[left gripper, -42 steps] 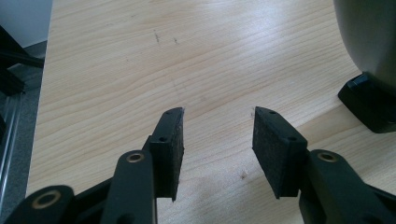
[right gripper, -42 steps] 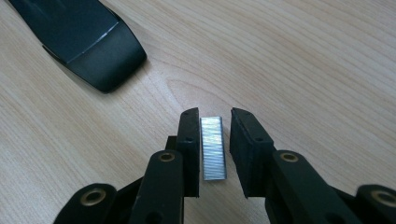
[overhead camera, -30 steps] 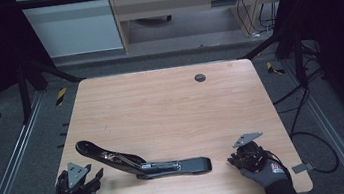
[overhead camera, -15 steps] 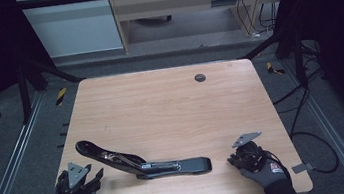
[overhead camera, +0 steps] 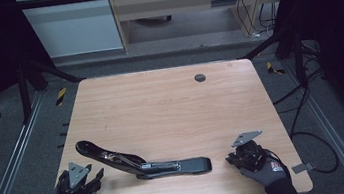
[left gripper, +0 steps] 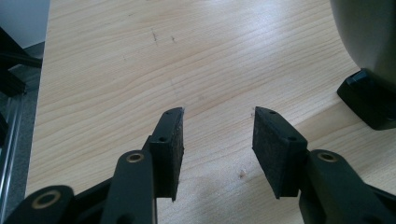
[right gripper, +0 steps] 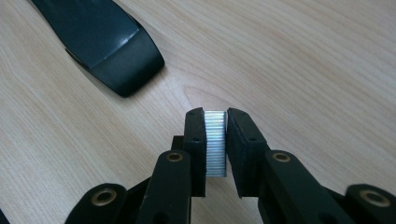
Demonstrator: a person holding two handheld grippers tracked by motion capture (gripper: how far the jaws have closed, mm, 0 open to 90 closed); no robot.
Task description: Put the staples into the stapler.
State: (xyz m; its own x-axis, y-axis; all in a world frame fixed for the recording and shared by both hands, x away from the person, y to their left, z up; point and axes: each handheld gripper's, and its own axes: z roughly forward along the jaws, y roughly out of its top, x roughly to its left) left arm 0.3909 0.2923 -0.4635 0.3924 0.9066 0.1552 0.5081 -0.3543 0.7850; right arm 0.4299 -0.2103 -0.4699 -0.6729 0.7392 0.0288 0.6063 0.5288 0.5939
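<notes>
A black stapler (overhead camera: 143, 164) lies swung open near the table's front edge, its top arm raised toward the left. My right gripper (overhead camera: 230, 159) rests to the right of it, shut on a silver strip of staples (right gripper: 215, 140) that stands between its pads (right gripper: 194, 135). The stapler's rounded black end (right gripper: 112, 46) lies just ahead and to the left of my right gripper (right gripper: 215, 123). My left gripper (overhead camera: 95, 177) sits at the front left, open, with bare wood between its jaws (left gripper: 217, 126). The stapler's raised arm (left gripper: 369, 42) shows at the right edge of the left gripper view.
The wooden table (overhead camera: 171, 107) has a round cable grommet (overhead camera: 200, 77) near its far edge. Metal rails run along both sides of it, and cables lie on the floor at the right. A cabinet and a desk stand beyond the table.
</notes>
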